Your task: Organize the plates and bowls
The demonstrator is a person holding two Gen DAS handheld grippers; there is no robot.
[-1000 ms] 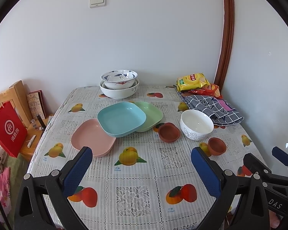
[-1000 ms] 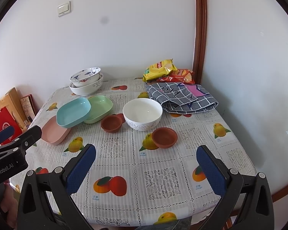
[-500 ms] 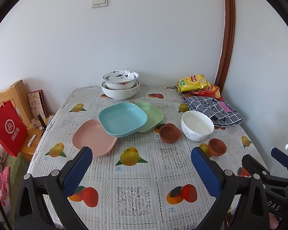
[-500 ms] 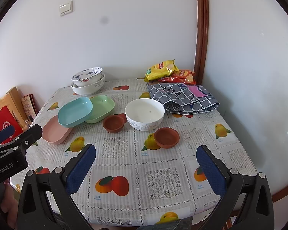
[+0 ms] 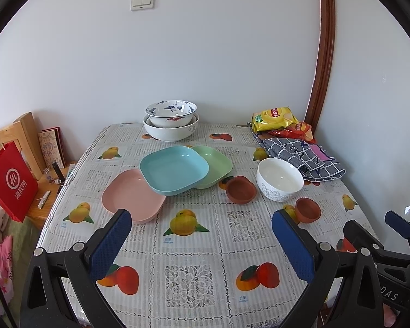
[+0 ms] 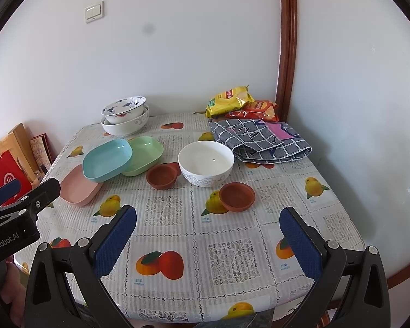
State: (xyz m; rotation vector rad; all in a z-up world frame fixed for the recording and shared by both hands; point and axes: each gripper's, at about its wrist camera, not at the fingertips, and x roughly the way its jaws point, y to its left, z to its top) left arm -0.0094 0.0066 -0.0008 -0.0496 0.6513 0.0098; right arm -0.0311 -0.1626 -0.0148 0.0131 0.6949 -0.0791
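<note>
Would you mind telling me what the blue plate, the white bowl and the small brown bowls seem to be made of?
Blue plate: probably matte plastic, flat even colour.
White bowl: likely glazed ceramic, glossy with printed pattern.
Small brown bowls: look like unglazed clay, dull and earthy.

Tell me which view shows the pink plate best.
The left wrist view: most of the pink plate shows, only its far corner under the blue plate. In the right wrist view it sits further off, half hidden.
</note>
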